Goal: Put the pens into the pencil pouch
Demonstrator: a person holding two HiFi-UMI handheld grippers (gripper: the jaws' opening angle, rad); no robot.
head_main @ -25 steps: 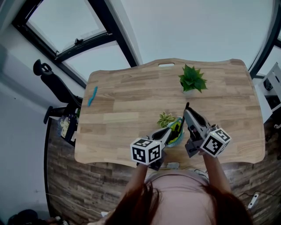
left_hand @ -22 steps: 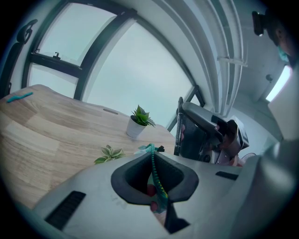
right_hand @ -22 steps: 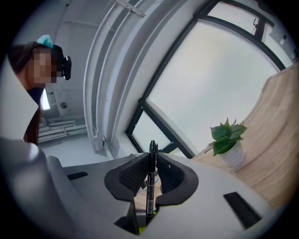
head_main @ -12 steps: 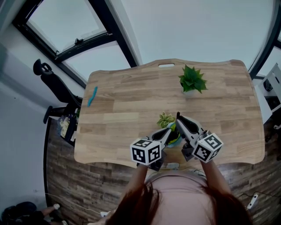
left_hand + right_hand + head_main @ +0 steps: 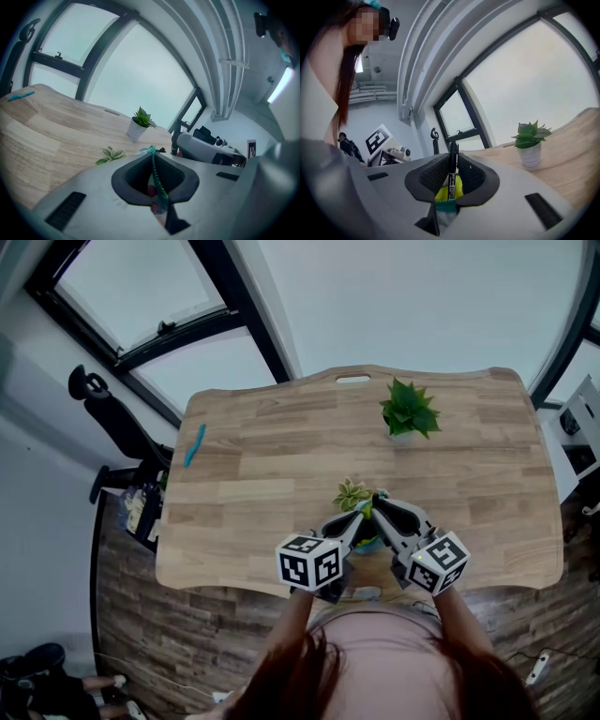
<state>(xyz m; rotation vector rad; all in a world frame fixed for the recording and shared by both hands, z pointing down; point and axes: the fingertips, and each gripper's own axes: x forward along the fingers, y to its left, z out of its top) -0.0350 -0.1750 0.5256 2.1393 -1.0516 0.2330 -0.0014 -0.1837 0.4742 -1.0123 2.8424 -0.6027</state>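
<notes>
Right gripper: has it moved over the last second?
Yes: the right gripper moved left and down in the head view, away from the potted plant.

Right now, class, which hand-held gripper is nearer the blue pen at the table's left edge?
Left. The left hand-held gripper, clamping the pouch, is right of the blue pen, toward the table's near edge; the right hand-held gripper, holding a black pen, sits farther right.
</notes>
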